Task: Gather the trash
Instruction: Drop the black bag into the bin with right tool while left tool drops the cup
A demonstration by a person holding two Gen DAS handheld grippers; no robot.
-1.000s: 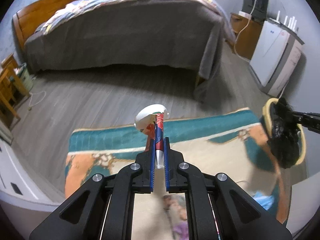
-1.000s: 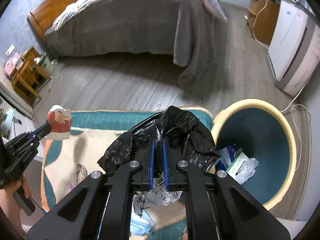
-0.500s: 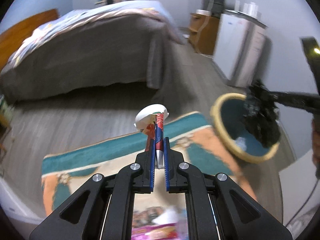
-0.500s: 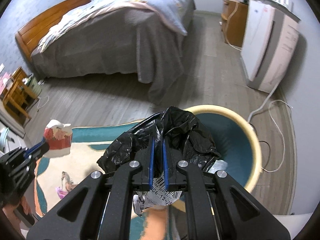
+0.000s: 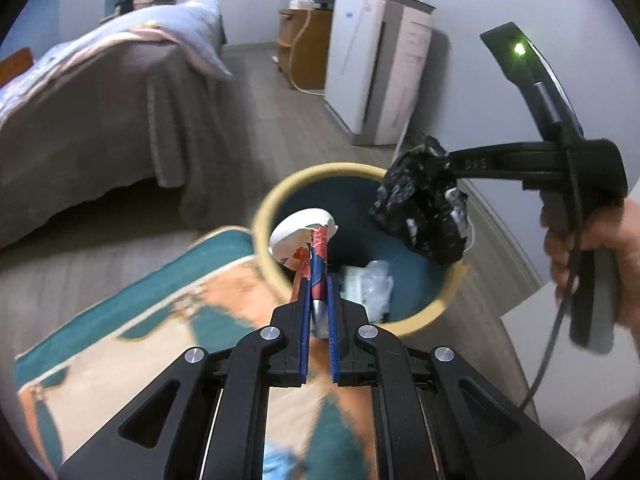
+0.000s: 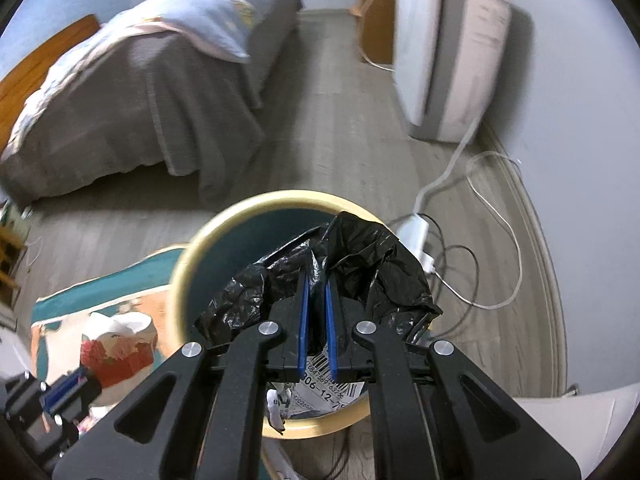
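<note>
Both held scraps hang inside the bin (image 5: 264, 216) rim's open mouth.

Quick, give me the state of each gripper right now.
Left gripper: shut on the crushed paper cup, at the bin rim.
Right gripper: shut on the black plastic bag, over the bin.

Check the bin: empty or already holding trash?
Holding trash: clear plastic wrappers lie at the bottom of the bin.
</note>
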